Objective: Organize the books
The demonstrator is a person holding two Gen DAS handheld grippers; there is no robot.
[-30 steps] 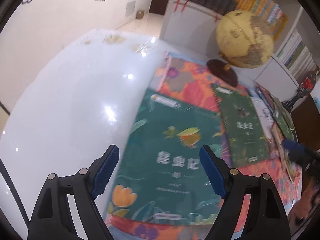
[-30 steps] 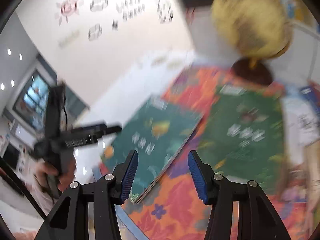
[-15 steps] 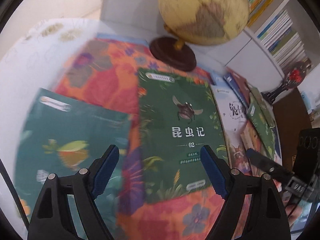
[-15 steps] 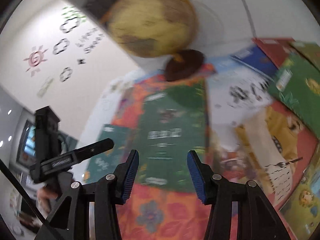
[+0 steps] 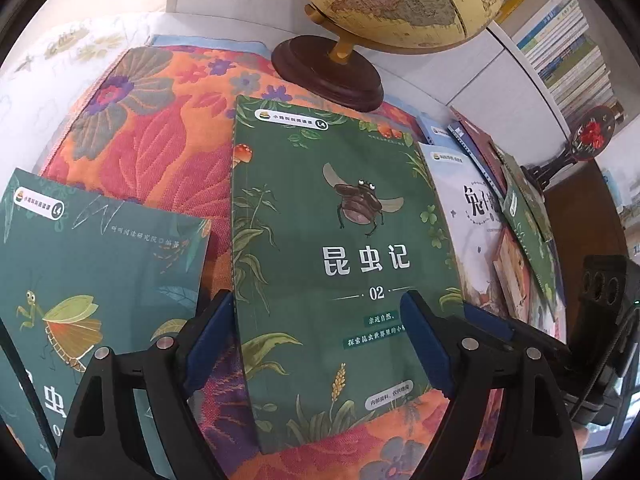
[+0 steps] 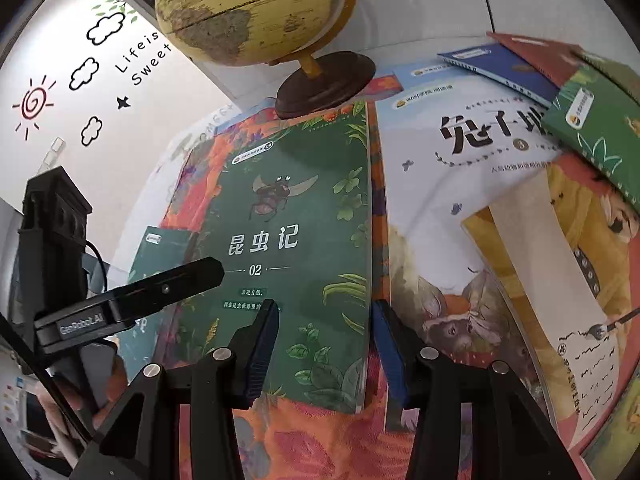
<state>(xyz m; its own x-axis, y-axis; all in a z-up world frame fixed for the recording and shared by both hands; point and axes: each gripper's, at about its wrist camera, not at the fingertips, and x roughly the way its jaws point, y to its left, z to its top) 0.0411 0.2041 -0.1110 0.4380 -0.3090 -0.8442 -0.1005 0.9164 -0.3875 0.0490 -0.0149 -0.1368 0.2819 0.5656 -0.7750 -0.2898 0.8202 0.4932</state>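
Both released over the beetle book point(image 5: 340, 240): left gripper point(image 5: 320, 344) wide, right gripper point(image 6: 324, 354) narrower, just been closing.

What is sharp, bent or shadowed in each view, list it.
Left wrist view: sharp; title on the green insect book is readable; fisheye bows the bookshelf at the rim; corners are black. Right wrist view: also sharp; the globe casts a soft shadow on the book's top; the wall lettering curves.

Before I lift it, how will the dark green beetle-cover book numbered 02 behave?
The dark green beetle-cover book looks thin and soft-covered, so it will probably sag if pinched at one edge. Its cover looks smooth, perhaps slippery. Lying flat on the textured floral cloth, it likely resists sliding.
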